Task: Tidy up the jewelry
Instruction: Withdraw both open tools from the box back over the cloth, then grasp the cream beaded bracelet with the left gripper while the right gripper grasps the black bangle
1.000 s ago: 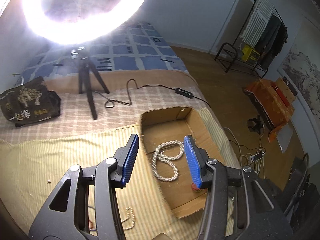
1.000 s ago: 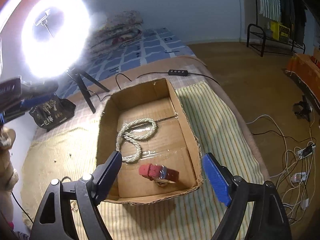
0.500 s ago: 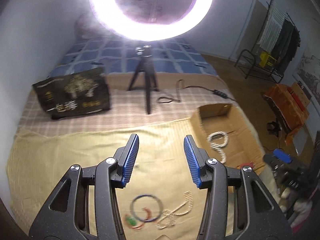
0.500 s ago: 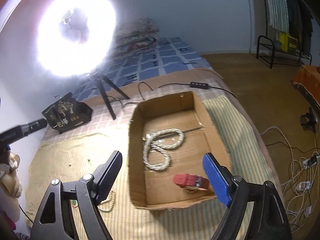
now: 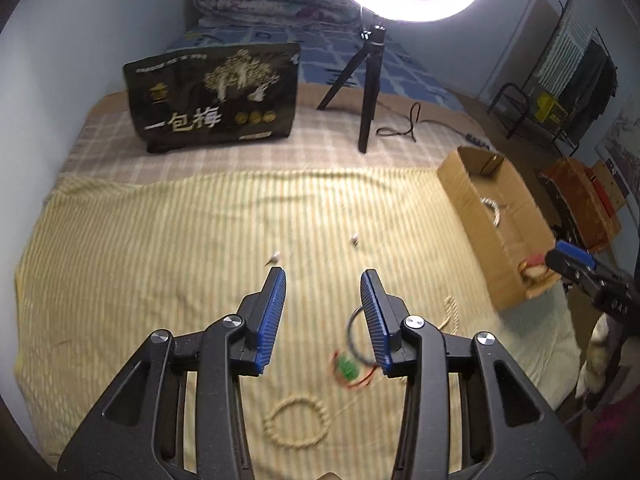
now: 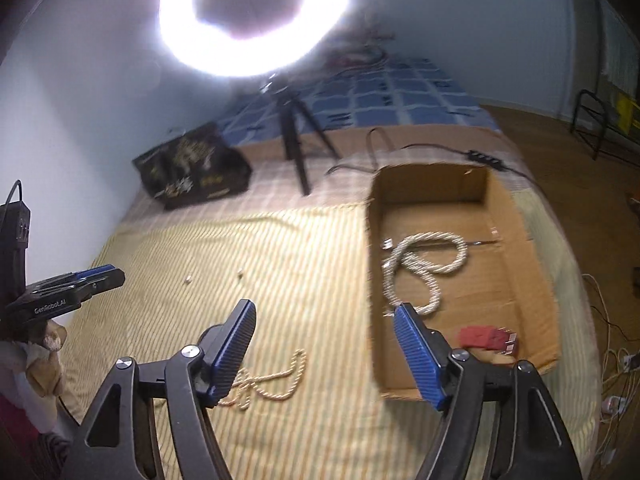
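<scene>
- the left gripper (image 5: pixel 323 280) hangs over the yellow striped cloth (image 5: pixel 160 248), jaws partly apart and closing, with nothing between the pads.
- the loose jewelry lies near and to the right of its fingertips: a thin dark hoop (image 5: pixel 355 336) partly hidden behind the right finger, a green and red trinket (image 5: pixel 346 368) just nearer, and a cream bead bracelet (image 5: pixel 297 412) nearest of all.
- a beige cord necklace (image 6: pixel 272 380) lies further right, its long axis running left to right in the right wrist view.
- the right gripper (image 6: pixel 324 312) is fairly wide, closing and empty; it sits between that necklace and the cardboard box (image 6: pixel 372 264).
- the box already holds a white rope necklace (image 6: pixel 424 268) and a red piece (image 6: pixel 484 338).
- motion blur makes the trinket hard to name; it may be a charm on red thread.
- judgement: the left hand is nearer the hoop and trinket and would need to draw back toward the near edge and slightly right.
</scene>
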`<action>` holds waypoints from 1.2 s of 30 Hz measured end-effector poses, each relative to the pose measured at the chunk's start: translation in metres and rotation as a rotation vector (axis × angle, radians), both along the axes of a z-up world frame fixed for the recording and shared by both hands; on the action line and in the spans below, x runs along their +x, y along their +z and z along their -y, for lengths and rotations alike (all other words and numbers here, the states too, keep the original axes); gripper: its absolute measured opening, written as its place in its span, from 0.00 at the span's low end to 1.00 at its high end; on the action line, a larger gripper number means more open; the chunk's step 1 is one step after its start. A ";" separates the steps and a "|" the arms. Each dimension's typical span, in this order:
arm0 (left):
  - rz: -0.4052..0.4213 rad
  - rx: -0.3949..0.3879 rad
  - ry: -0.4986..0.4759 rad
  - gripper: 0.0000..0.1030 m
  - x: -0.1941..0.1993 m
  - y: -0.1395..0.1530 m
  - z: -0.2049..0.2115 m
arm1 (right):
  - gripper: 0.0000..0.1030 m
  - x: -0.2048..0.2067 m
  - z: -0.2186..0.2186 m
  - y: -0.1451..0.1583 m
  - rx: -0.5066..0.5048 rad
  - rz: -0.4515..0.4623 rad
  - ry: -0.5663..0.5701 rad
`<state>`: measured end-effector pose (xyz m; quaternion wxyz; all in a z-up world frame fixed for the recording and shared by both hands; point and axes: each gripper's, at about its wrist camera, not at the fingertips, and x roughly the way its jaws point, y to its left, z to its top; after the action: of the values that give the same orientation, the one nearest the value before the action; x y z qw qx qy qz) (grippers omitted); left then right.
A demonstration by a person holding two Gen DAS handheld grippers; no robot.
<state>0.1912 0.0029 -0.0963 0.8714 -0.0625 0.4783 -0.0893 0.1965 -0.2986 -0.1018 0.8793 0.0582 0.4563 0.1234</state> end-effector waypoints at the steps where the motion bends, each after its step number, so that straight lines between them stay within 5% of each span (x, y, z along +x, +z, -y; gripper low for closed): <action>1: -0.004 0.003 -0.003 0.38 -0.005 -0.001 -0.004 | 0.67 0.001 -0.005 -0.003 0.009 -0.016 0.009; 10: -0.154 -0.046 -0.010 0.33 -0.047 -0.039 -0.031 | 0.51 0.008 -0.032 -0.037 0.117 -0.151 0.029; 17: -0.315 -0.101 0.048 0.28 -0.058 -0.085 -0.047 | 0.41 0.012 -0.062 -0.058 0.081 -0.210 0.083; 36: -0.367 -0.004 0.029 0.27 -0.049 -0.123 -0.022 | 0.28 0.030 -0.094 -0.099 0.034 -0.309 0.121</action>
<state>0.1417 0.0249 -0.2189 0.7705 -0.0866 0.6282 -0.0646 0.2270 -0.2044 -0.2007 0.7886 0.0637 0.5865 0.1735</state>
